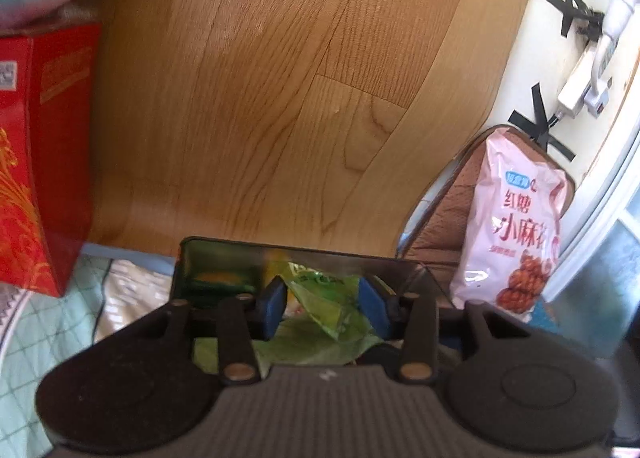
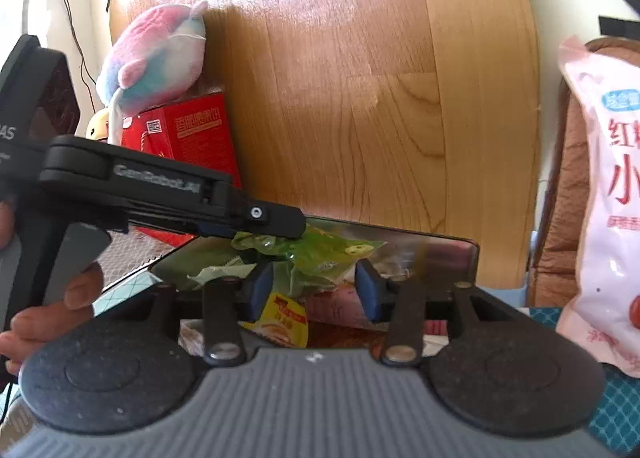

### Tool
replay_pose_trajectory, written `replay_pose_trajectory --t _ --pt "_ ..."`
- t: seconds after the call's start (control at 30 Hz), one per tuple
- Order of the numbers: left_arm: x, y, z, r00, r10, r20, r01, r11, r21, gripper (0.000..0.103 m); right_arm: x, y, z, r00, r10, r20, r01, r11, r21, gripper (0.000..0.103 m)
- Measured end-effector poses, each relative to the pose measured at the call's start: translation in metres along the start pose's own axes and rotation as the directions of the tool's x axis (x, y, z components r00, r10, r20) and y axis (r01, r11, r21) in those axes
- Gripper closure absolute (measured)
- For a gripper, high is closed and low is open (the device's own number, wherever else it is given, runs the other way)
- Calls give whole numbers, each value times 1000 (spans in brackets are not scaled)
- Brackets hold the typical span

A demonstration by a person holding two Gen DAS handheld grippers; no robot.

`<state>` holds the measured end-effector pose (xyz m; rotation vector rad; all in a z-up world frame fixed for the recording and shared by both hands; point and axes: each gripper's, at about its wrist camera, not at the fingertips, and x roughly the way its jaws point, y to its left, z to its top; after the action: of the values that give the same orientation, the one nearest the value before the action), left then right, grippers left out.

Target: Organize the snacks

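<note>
Seen from the left wrist, a red box (image 1: 44, 162) stands well off to the left of the left claw (image 1: 322, 308), on the bed's checked cover (image 1: 36, 334). Directly ahead of this claw a dark, shiny-walled tin (image 1: 224, 262) lies open, and a green packet (image 1: 328, 298) sits between the blue pads (image 1: 272, 308). The pads appear to press on the crumpled wrapper, so the left claw is judged to be clenched on the green packet, though the contact itself is partly hidden. To the right of the claw, a pink snack bag (image 1: 516, 226) is propped upright against a brown cushion (image 1: 444, 210), its long axis running up and away.

From the right wrist, the left claw is seen entering from the left, its tip held over the tin's near-left corner, with the green packet (image 2: 312, 254) hanging beneath it. The right claw (image 2: 314, 290) is released, nothing being gripped between its pads, which are set apart above the tin (image 2: 452, 254). A yellow packet (image 2: 284, 318) lies just below and slightly left of its centre, inside the tin. The pink snack bag (image 2: 604, 218) stands close on the right.

The coming move is judged to turn on the green packet being over the tin; the pink bag is nearer the right claw.
</note>
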<state>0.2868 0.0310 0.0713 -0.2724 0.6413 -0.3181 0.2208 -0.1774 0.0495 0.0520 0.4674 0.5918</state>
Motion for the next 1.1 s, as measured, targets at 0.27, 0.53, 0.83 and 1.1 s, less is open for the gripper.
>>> replay_pose_trajectory --t 0.27,0.53,0.83,1.1 --pt "-35 -11 -14 993 111 42 -113 993 37 51 -31 2 -13 999 -24 31 21 996 88 54" --pt "-78 -30 -60 956 263 133 -270 962 42 51 -81 28 -47 988 -75 138 47 980 194 49" --pt "-88 -48 -139 895 414 163 -432 897 92 51 -108 55 -93 975 -146 165 100 961 259 49" --pt "-100 -58 -168 877 433 210 -463 878 121 47 -125 56 -110 974 -148 170 93 952 293 47"
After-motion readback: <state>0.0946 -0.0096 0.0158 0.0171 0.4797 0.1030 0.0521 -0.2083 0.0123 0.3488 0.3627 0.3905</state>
